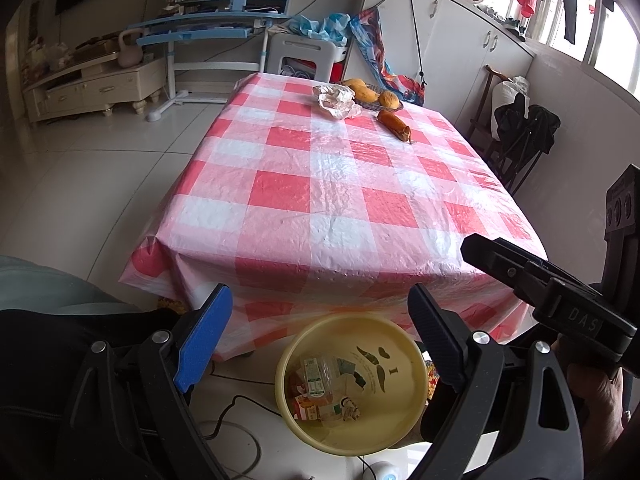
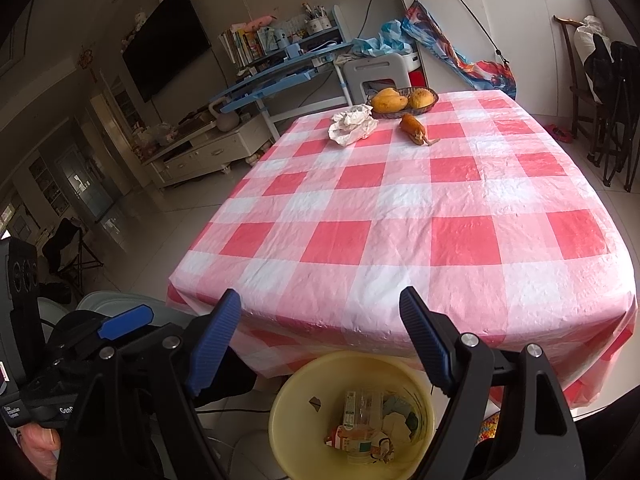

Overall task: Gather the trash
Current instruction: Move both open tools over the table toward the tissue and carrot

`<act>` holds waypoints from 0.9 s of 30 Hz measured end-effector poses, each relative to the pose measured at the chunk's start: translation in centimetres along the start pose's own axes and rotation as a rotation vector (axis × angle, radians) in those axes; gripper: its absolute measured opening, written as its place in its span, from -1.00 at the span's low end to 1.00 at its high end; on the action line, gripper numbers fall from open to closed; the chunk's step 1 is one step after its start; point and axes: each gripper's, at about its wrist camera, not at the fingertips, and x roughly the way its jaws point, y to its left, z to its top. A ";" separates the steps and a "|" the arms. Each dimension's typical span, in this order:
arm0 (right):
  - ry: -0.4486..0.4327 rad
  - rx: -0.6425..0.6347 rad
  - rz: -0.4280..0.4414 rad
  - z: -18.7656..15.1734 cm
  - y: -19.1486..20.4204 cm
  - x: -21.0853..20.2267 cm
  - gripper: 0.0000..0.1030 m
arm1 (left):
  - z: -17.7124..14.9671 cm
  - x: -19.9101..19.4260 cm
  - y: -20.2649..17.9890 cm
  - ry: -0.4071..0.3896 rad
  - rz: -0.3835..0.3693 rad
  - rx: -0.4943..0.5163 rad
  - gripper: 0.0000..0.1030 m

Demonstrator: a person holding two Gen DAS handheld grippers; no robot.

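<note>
A yellow bin [image 1: 396, 364] [image 2: 304, 384] stands on the floor at the table's near edge, holding a clear plastic bottle [image 1: 316, 376] [image 2: 360, 404], cartons and paper scraps. Both grippers hover above it, open and empty: my left gripper [image 1: 320, 344] and my right gripper [image 2: 320, 344]. The right gripper [image 1: 480, 254] also shows at the right of the left wrist view. On the table's far end lie a crumpled white paper [image 1: 336, 100] [image 2: 352, 122] and an orange-brown peel [image 1: 396, 124] [image 2: 416, 128].
A red-and-white checked cloth covers the table [image 1: 340, 200] [image 2: 400, 220]. A basket with orange fruit [image 1: 376, 96] [image 2: 404, 100] stands at the far edge. Chairs with dark clothes [image 1: 516, 136] [image 2: 608, 92] stand on the right. Cables [image 1: 236, 412] lie on the floor beside the bin.
</note>
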 end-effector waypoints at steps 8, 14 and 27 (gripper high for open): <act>-0.030 0.018 -0.040 4.9 -1.6 0.1 0.52 | 2.5 -1.1 2.5 -0.049 -0.016 -0.127 0.67; -0.018 -0.060 -0.105 10.3 -2.8 4.4 0.52 | 7.0 0.8 2.9 -0.058 -0.017 -0.137 0.67; 0.100 -0.114 -0.144 18.1 -9.6 16.6 0.21 | 26.9 21.8 -4.9 -0.060 0.055 0.170 0.72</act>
